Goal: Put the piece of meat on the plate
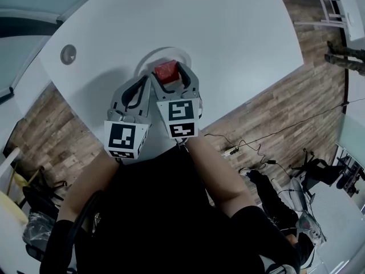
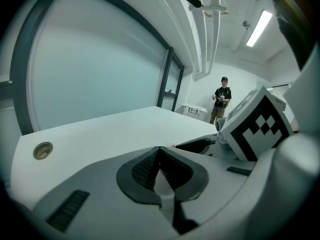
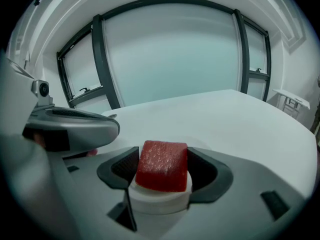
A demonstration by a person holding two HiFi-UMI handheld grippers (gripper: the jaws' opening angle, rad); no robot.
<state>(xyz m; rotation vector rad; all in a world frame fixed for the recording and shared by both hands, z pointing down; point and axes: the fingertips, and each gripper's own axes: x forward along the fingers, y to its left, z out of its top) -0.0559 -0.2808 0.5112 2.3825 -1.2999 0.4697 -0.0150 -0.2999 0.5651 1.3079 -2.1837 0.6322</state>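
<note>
The piece of meat (image 1: 166, 71), a red block, sits between the jaws of my right gripper (image 1: 169, 74), which is shut on it. In the right gripper view the meat (image 3: 162, 165) fills the gap, with a dark pad (image 3: 202, 171) pressed on each side. The white plate (image 1: 149, 56) lies on the white table, its rim curving round the far side of the jaws; the meat hangs over it. My left gripper (image 1: 146, 82) is close beside the right one, on its left. It is shut with nothing between its pads (image 2: 145, 168).
A round metal grommet (image 1: 68, 54) is set in the white round table (image 1: 228, 33) at the left. The table's near edge runs just under the grippers, with wooden floor and cables (image 1: 256, 141) beyond. A person (image 2: 221, 101) stands far across the room.
</note>
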